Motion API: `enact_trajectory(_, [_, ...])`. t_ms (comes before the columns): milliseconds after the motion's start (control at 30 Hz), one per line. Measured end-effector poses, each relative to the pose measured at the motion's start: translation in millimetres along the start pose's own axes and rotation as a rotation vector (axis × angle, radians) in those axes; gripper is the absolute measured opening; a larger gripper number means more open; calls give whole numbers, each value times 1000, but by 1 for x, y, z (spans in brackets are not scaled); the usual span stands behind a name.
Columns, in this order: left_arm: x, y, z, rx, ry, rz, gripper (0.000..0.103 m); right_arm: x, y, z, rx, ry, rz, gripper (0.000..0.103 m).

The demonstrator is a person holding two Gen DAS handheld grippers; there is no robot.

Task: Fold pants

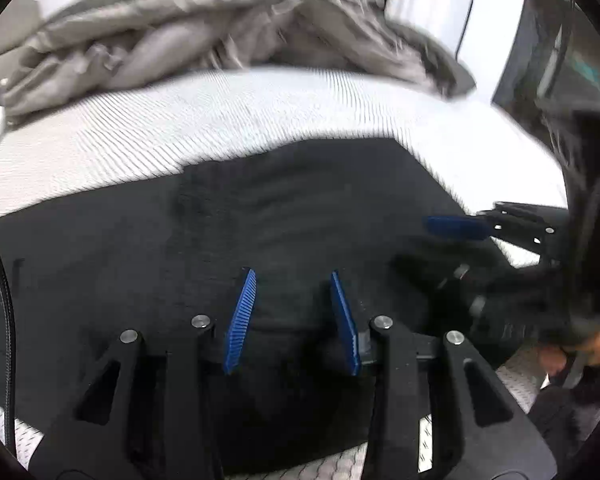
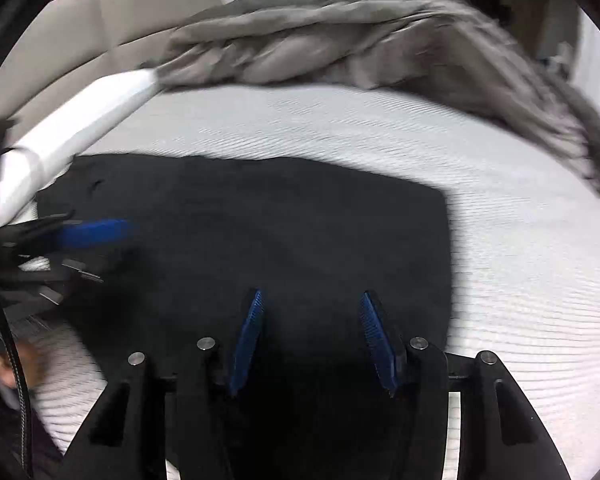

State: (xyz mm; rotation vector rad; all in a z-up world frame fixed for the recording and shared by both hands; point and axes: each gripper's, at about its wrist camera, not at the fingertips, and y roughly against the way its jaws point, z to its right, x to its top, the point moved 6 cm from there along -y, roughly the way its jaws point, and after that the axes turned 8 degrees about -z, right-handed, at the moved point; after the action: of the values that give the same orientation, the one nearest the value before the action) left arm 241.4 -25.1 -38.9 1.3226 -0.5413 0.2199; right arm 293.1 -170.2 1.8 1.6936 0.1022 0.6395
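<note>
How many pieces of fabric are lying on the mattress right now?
2: black pants spread flat nearest the grippers, and a crumpled grey blanket along the mattress's far edge. More could be hidden beneath.

A white ribbed mattress (image 2: 500,240) fills the room's middle. A rumpled grey blanket (image 2: 360,40) lies heaped along its far edge (blurred), with a beige headboard (image 2: 112,20) behind.

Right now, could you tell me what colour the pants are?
The pants are plain black, shown best in the right wrist view.
</note>
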Motion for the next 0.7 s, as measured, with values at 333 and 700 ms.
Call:
enact_trajectory(333, [-45, 27, -21, 22, -94, -43, 37, -51, 14, 100, -123, -65, -40, 56])
enact_trajectory(700, [-13, 61, -97, -33, 327, 125, 45, -36, -15, 129, 467, -553, 9, 26])
